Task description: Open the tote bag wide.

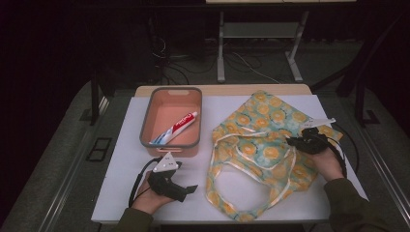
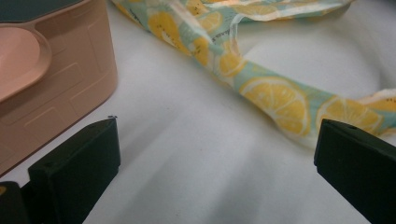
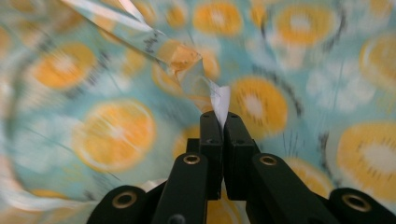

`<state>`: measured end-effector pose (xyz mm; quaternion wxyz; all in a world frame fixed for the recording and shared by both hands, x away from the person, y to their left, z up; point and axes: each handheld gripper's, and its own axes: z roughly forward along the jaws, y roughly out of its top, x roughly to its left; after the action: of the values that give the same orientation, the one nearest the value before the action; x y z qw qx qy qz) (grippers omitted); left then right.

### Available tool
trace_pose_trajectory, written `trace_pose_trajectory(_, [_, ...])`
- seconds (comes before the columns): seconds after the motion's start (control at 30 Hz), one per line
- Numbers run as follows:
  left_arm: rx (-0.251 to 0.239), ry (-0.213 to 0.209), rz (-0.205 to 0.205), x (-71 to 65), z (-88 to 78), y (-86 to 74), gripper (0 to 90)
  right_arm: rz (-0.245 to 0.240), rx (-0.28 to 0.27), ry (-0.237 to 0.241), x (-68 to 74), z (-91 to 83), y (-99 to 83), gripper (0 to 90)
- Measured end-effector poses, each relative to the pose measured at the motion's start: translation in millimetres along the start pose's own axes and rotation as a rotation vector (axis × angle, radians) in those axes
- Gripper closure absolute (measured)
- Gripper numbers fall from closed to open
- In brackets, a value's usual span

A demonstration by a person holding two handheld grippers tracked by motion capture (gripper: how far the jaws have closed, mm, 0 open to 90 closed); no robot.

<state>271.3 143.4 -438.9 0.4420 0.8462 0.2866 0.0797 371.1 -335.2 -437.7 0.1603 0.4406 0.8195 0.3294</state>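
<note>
Near the person, the left gripper (image 1: 186, 189) rests on the table (image 1: 116, 193) with fingers wide. The right gripper (image 1: 302, 134) pinches what is probably a clear wrapper (image 3: 187, 70) over the lemon-print bag (image 1: 256, 145). The wrapper is light, thin and slippery, so hold its edge. Farther off, a toothpaste tube (image 1: 176, 128) lies in the bin (image 1: 145, 130).

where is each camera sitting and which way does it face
High view: above the person's side, looking forward and down on the table; both forearms, left gripper and right gripper show.
Left gripper view: on the left gripper, looking low across the table past its open jaws at the pink bin.
Right gripper view: on the right gripper, jaws shut on a clear wrapped item.
All three share the lemon-print bag.
</note>
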Motion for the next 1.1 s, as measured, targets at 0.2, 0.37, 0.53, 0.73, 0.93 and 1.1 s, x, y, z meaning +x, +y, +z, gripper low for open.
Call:
trace_pose_trajectory(0.2, [0.002, -0.001, 0.001, -0.1, 0.4, -0.1, 0.0, 0.011, 0.044, -0.003, -0.7, 7.8, -4.8, 74.4])
trace_pose_trajectory(0.37, [0.000, -0.001, 0.001, 0.2, 0.1, 0.0, 0.0, 0.064, -0.038, 0.015, 0.6, -12.8, 3.1, 42.4])
trace_pose_trajectory(0.53, [0.001, -0.003, 0.001, 0.0, 0.4, 0.1, 0.0, -0.011, -0.099, 0.061, 21.7, -49.5, 15.2, 36.6])
trace_pose_trajectory(0.73, [-0.002, -0.002, -0.002, 0.3, 0.0, -0.1, 0.0, -0.130, -0.102, 0.209, 69.1, -64.0, 15.0, 41.2])
trace_pose_trajectory(0.93, [0.000, -0.004, -0.001, -0.4, 0.5, 0.1, 0.0, -0.226, -0.020, 0.274, 111.2, -40.0, 4.5, 51.1])
trace_pose_trajectory(1.1, [0.003, -0.006, 0.002, -0.4, 1.3, 0.1, 0.0, -0.272, 0.050, 0.262, 124.4, -13.0, -0.8, 48.6])
